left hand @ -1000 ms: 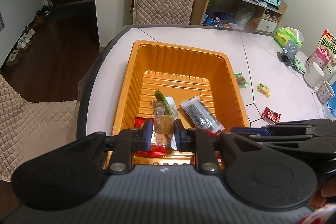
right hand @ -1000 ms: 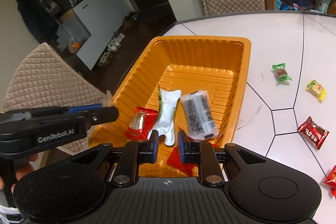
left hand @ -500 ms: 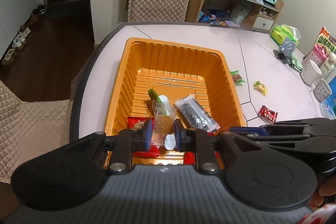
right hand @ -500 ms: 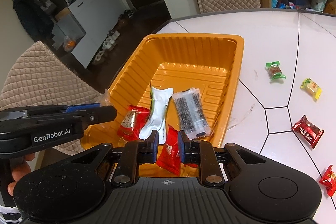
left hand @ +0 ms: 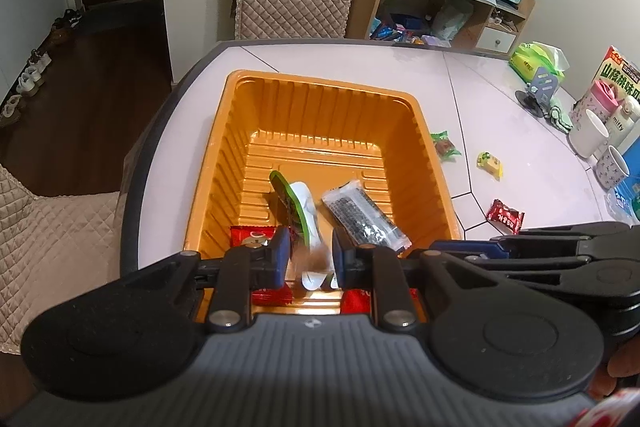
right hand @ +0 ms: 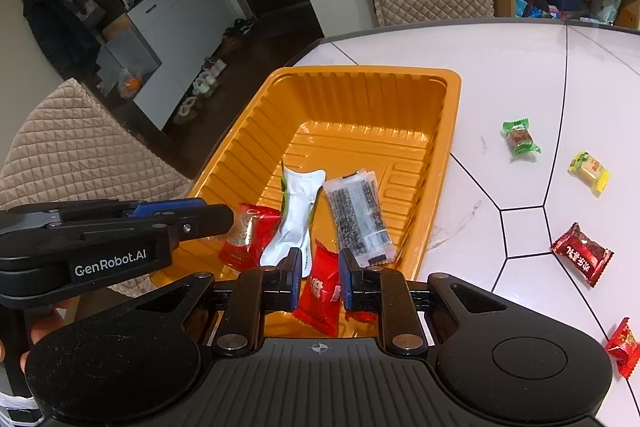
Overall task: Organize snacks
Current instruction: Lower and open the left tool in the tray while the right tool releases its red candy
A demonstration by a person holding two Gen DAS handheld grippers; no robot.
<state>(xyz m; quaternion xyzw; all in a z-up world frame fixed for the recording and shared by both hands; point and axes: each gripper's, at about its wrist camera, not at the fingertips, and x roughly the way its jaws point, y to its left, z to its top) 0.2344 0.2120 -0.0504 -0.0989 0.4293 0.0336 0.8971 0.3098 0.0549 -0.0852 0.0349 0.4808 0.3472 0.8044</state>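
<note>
While the left gripper [left hand: 310, 259] hangs over the near end of the orange tray [left hand: 320, 95], its fingers are opening. The small clear packet [left hand: 316, 261] with brown contents shows blurred between them, apparently slipping free toward the tray floor. I hold it over the near end so it lands beside the white-and-green pouch [left hand: 304, 203], the speckled packet [left hand: 364, 219] and the red packets. My right gripper [right hand: 320, 279] waits above the same end, fingers pressed together and, I judge, pinching nothing; the red packet [right hand: 320, 291] below them lies in the tray. Green [right hand: 520, 137], yellow [right hand: 590, 171] and red sweets [right hand: 580, 253] lie loose on the surface [right hand: 500, 75].
</note>
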